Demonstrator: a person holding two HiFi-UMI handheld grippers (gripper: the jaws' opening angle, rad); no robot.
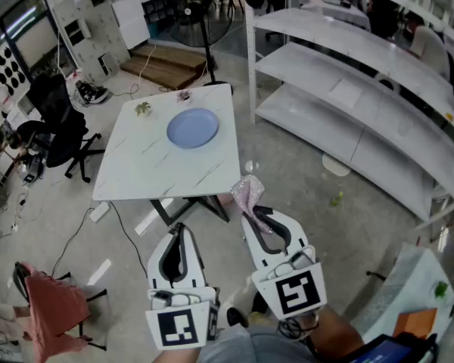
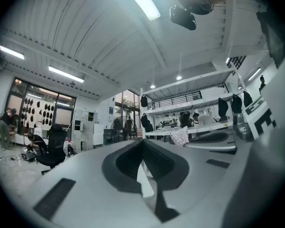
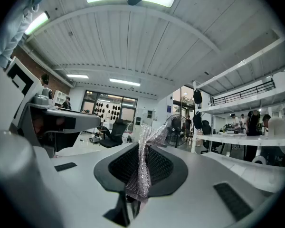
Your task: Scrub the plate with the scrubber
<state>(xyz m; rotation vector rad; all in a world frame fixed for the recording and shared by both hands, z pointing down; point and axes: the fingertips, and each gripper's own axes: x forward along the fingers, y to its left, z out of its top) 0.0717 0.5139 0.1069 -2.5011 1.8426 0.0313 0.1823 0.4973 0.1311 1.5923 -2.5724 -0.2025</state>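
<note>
Well back from table, right gripper clenched on scrubber, left gripper closed empty.

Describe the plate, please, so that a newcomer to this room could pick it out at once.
Find the white marbled table standing left of the long white shelving. The plate lies flat on the table's far half. It is round, pale blue and far bigger than the greenish scrap and the pinkish scrap by the far edge.
</note>
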